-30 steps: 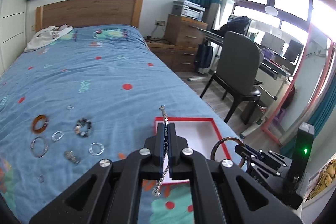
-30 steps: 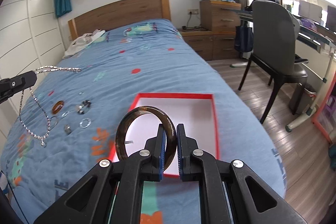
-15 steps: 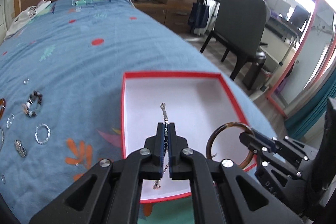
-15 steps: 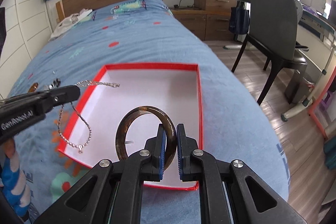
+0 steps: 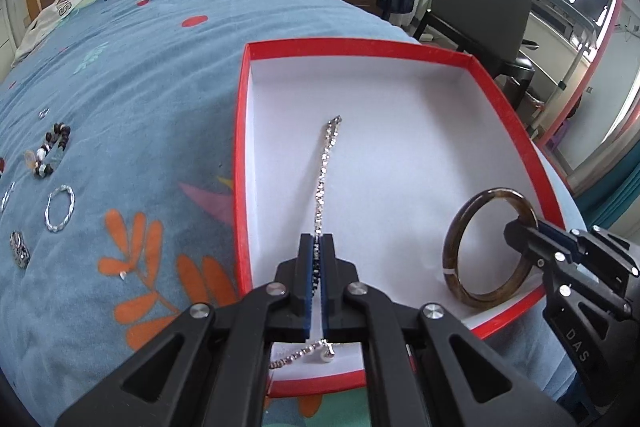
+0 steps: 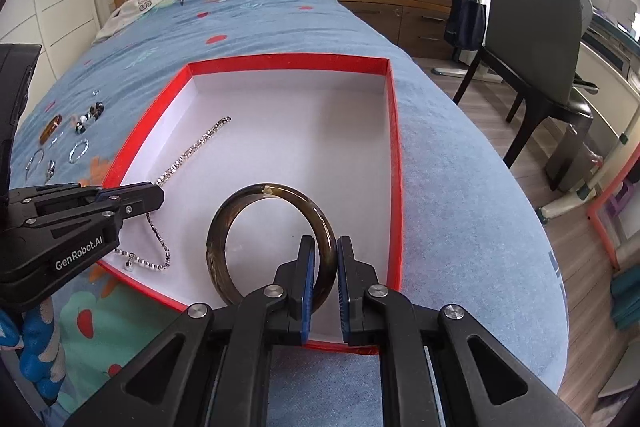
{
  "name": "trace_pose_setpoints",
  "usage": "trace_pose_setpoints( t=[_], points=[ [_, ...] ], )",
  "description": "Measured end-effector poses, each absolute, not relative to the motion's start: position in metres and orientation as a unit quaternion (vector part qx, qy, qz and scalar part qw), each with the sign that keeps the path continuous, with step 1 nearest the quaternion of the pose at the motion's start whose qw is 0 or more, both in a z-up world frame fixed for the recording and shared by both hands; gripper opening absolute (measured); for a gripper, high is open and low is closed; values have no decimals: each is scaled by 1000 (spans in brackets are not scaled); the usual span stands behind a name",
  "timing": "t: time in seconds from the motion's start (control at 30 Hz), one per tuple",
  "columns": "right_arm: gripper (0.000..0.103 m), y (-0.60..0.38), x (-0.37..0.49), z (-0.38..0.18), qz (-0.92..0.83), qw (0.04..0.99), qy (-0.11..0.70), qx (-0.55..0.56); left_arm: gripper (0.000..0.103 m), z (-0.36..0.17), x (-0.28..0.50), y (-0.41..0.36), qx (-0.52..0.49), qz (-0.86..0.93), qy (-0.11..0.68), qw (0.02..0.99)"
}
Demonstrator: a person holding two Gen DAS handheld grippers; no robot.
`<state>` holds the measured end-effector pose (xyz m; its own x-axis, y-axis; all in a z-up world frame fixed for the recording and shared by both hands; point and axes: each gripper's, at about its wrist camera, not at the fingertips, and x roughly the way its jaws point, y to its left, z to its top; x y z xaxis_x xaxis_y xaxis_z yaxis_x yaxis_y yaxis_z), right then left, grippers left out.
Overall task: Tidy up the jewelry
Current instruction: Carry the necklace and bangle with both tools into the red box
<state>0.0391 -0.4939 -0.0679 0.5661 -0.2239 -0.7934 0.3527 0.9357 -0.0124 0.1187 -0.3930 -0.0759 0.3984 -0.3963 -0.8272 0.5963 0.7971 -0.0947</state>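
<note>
Left claw pinches the chain, right claw grips the bangle upright over the box — released so, it could roll out.

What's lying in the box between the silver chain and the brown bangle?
Nothing: only bare white box floor separates the chain from the bangle, clearest in the right wrist view.

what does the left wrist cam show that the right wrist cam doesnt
Only the left wrist view shows the left gripper head-on, its jaws shut on the silver chain. Only the right wrist view shows the right gripper head-on around the brown bangle, plus an amber ring on the bed. Both show the red box, chain and bangle.
</note>
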Motion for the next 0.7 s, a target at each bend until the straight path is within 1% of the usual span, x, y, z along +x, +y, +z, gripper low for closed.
trace_pose_setpoints(
  t=[0.53,0.6,0.7],
  points=[
    [9,-485,61,-72,-104,875,472,14,4,-74,112,-356,54,-201,491,846],
    [10,-481,64,-74,-99,872,480,1,4,-73,113,-355,46,-202,496,843],
    [14,-477,68,-76,-96,864,494,-15,4,-72,113,-356,50,-210,496,841]
  ],
)
